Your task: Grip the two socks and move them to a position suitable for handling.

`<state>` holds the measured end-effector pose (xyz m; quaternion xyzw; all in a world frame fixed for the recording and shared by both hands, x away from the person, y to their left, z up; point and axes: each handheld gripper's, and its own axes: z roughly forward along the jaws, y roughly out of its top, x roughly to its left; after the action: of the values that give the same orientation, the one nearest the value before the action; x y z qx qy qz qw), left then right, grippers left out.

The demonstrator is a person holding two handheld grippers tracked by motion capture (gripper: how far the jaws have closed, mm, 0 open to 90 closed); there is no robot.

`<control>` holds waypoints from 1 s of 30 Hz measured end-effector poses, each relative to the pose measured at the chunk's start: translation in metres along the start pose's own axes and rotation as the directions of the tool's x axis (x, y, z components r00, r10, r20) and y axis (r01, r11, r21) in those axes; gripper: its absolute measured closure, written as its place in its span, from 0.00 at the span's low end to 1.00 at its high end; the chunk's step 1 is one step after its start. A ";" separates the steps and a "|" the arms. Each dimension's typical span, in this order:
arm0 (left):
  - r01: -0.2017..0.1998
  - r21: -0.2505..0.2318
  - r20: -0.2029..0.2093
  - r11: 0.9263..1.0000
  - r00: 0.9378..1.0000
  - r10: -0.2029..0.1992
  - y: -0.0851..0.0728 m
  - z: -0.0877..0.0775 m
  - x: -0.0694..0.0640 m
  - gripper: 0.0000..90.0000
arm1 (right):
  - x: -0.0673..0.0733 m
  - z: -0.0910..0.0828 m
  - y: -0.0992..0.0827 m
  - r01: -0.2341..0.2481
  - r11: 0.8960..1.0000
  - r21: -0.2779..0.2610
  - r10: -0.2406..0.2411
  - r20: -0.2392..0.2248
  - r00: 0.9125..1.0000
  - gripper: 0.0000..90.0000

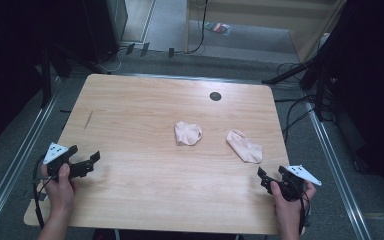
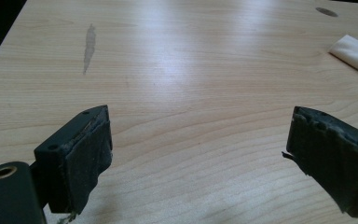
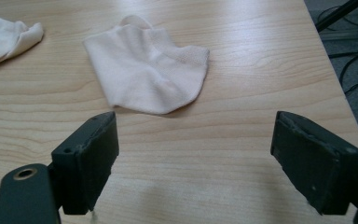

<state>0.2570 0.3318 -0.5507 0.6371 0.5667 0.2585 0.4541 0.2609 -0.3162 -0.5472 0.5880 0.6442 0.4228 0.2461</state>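
A: Where do the two claws sit?

B: The left claw [image 1: 87, 162] is over the near left part of the bench [image 1: 145, 190], held in the person's left hand [image 1: 60, 187]. The right claw [image 1: 270, 177] is near the bench's near right corner, in the right hand [image 1: 287, 200]. Each carries a grey three-cornered plate on top.

A: Are they holding anything?

B: No. In the left gripper view the left claw [image 2: 198, 149] has its jaws spread wide, with bare wood between them. The right gripper view shows the right claw [image 3: 193, 156] the same way, jaws wide apart and nothing between.

A: And the cloth pieces?

B: Two pale pink socks lie on the bench, near each other but apart. The left sock [image 1: 188, 133] is bunched up around the middle of the bench. The right sock [image 1: 244, 146] lies flatter, closer to the right edge and a little nearer the person. In the right gripper view the right sock [image 3: 147, 81] lies just beyond the open jaws, with the left sock [image 3: 9, 39] farther off at the left. A corner of the left sock [image 2: 356, 56] shows at the right edge of the left gripper view.

A: Anything else on the wood?

B: A dark round hole [image 1: 215, 96] toward the far side, and a grey streak [image 1: 89, 119] at the left.
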 end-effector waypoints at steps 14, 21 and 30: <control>0.042 0.022 -0.035 0.999 0.999 -0.041 0.001 0.003 0.002 0.08 | 0.020 0.007 0.028 0.049 0.998 -0.034 -0.050 -0.030 0.998 0.16; 0.055 0.020 -0.063 0.998 0.997 -0.054 0.002 0.004 0.002 0.08 | 0.039 0.020 0.048 0.113 0.993 -0.038 -0.115 -0.031 0.993 0.16; 0.035 0.011 -0.085 0.999 0.996 -0.034 0.002 0.004 0.000 0.08 | 0.056 0.058 0.063 0.151 0.988 0.026 -0.150 -0.054 0.987 0.24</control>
<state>0.2619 0.3307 -0.5506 0.6184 0.5979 0.2740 0.4301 0.3321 -0.2509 -0.5145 0.5301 0.6991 0.4086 0.2516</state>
